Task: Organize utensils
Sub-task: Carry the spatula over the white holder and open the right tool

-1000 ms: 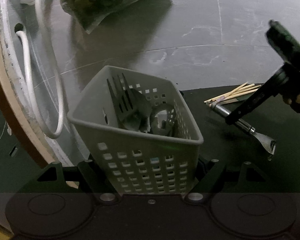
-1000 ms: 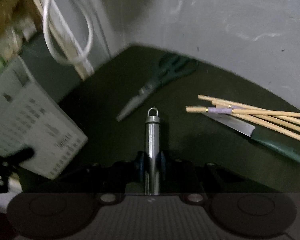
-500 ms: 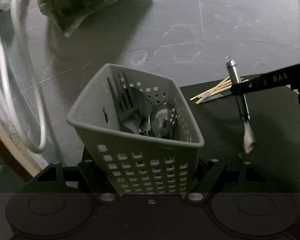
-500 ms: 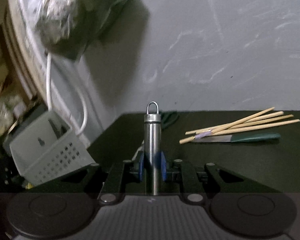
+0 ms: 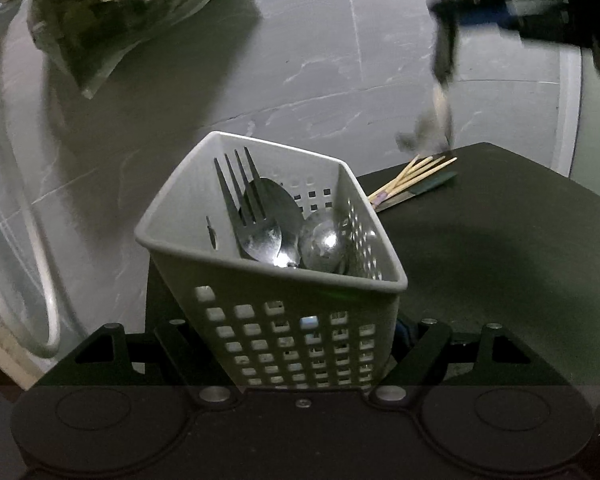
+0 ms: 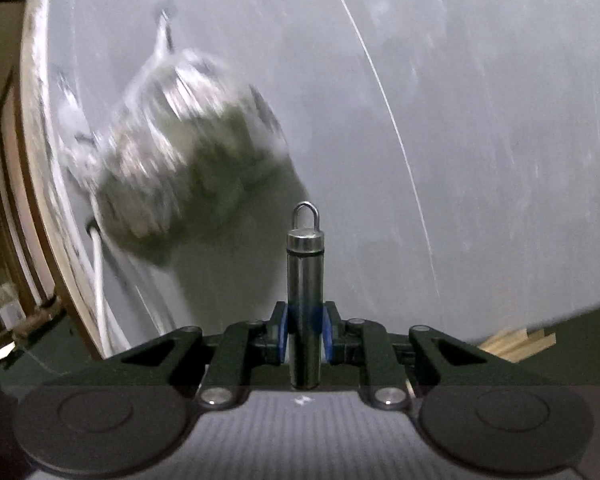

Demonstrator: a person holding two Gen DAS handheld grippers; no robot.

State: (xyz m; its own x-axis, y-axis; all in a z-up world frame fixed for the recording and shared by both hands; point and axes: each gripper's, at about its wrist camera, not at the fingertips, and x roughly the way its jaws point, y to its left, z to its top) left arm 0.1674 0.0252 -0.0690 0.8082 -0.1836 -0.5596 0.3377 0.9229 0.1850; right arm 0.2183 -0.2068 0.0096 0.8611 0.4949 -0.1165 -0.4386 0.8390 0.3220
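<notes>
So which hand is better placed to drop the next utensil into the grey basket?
The right: its tool is shut on the steel utensil handle with a loop end, raised off the table. The left tool is occupied gripping the grey perforated plastic basket.

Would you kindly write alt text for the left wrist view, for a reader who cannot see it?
The left gripper holds a grey perforated basket containing a fork and spoons above a dark mat. Beyond lie wooden chopsticks; the blurred right gripper carries a metal utensil at upper right.
</notes>
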